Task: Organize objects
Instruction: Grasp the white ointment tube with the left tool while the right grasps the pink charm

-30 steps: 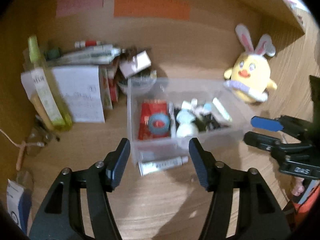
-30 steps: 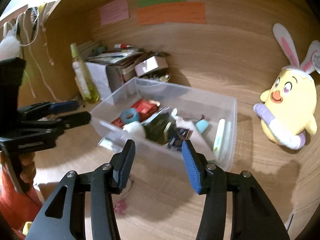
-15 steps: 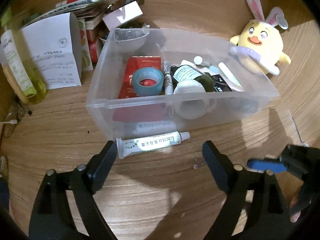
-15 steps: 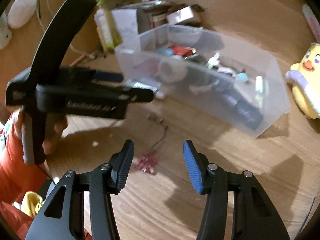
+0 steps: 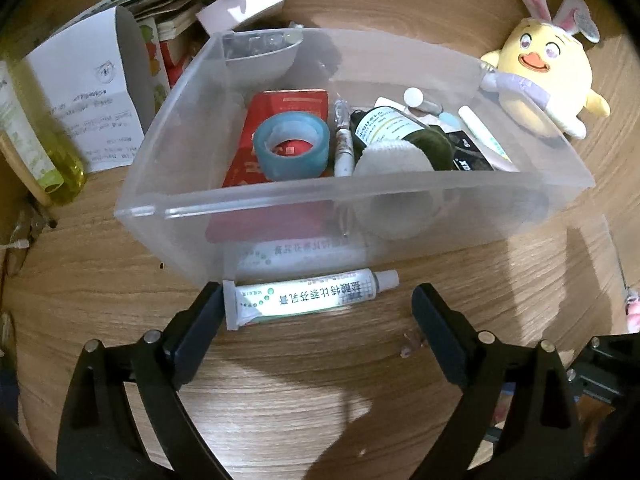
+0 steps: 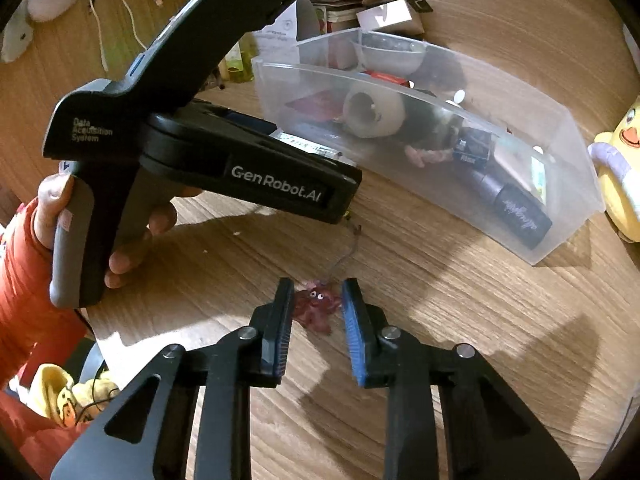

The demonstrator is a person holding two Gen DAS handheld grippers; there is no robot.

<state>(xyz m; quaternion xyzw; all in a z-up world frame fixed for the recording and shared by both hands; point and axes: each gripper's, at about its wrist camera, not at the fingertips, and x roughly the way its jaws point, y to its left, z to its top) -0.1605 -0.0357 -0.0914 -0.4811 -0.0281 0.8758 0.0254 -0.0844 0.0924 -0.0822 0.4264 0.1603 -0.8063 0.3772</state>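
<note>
Clear bin (image 5: 280, 216) holding tape (image 5: 291, 147), red packet (image 5: 288, 102), bottle (image 5: 400, 128), left gripper (image 5: 316, 312) jaws opening around tube (image 5: 308, 298), right gripper (image 6: 316, 308) jaws closing on charm (image 6: 318, 306)

The counter (image 5: 100, 280) is smooth wood-grain with a soft sheen. On it the bin (image 5: 360, 208) is cloudy, see-through plastic, holding a glossy roll of tape (image 5: 291, 148); the tube (image 5: 308, 298) looks slick, the chick toy (image 5: 540, 80) is fuzzy cloth, and the leaflet (image 5: 88, 108) is matt paper.

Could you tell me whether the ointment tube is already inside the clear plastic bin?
No, the ointment tube lies on the wooden tabletop just outside the near wall of the clear plastic bin.
</note>
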